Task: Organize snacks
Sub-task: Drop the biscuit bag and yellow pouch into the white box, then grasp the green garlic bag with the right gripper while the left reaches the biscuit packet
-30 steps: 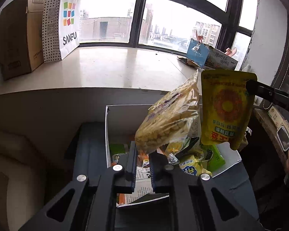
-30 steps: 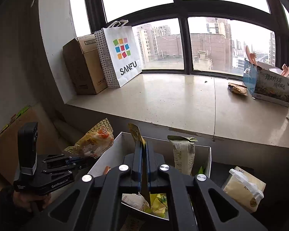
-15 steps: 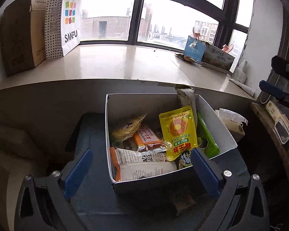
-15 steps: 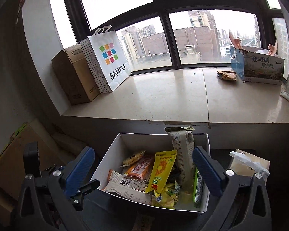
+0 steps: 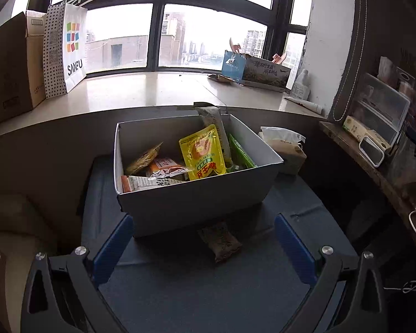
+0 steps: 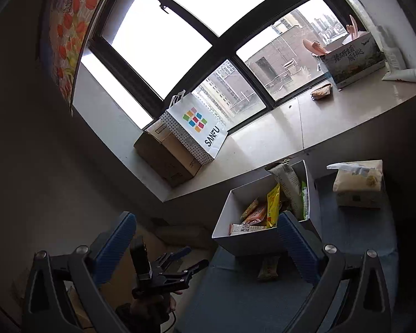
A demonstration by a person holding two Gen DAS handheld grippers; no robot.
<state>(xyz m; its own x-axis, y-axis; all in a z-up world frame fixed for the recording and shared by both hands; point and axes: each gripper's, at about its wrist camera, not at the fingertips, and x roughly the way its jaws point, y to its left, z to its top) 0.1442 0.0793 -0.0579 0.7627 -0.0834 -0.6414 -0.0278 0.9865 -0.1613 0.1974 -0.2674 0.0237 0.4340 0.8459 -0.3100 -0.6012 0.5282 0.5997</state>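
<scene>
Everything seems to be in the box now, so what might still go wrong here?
One brown snack packet lies outside the white box, partly under its front edge, so it might be forgotten or drag the box when pulled. The yellow pouch and tall packet lean upright and might topple. Both grippers are open and empty.

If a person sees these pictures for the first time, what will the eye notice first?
First the white box on the dark table, full of snacks, with a yellow pouch standing upright in it. One brown packet lies outside, on the table in front of the box. Behind, on the sill, a SANFU bag leans beside a cardboard carton.
</scene>
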